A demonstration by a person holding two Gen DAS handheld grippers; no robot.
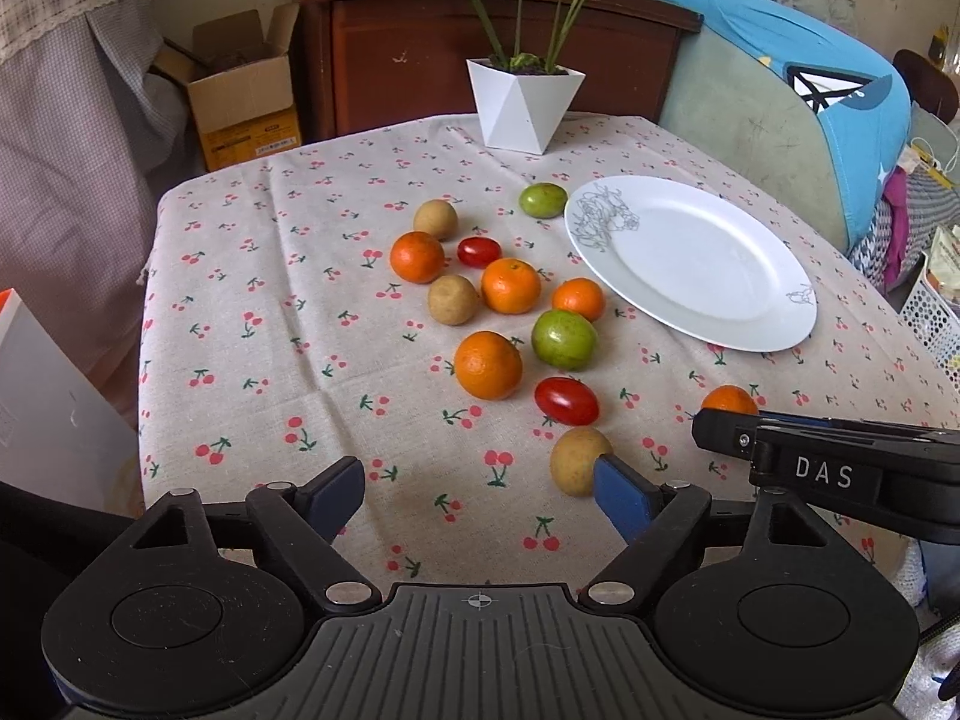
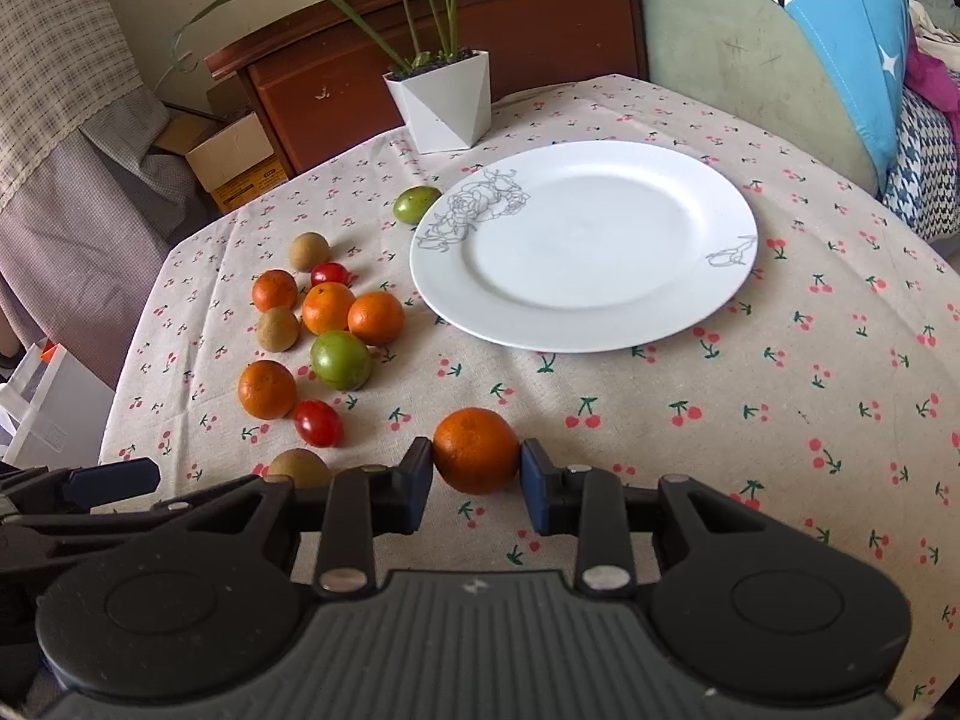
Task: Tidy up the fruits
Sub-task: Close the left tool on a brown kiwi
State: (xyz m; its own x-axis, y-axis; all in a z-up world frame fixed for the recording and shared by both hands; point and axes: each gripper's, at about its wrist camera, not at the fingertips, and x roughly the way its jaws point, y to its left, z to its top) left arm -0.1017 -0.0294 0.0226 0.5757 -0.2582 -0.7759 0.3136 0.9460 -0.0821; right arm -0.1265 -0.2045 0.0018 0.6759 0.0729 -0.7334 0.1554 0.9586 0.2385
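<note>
right fingers [image 2: 476, 483] clamp 1 of 5 oranges [image 2: 476, 450]; left fingers [image 1: 480, 495] apart; 3 longans [image 1: 453, 299], 2 tomatoes [image 1: 566, 400].

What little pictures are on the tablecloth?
Small red cherries with green stems on the beige tablecloth, clearest in the right wrist view.

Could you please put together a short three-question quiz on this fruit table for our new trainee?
1. True or false: the white plate already holds fruit.
2. What is the right tool clamped on?
A. a red tomato
B. an orange
C. a green fruit
3. How many green fruits lie on the cherry tablecloth?

Key
1. False: the plate is bare.
2. B: the pads press both sides of the orange.
3. Two: one green fruit among the oranges, another green fruit at the plate's far rim.
</note>
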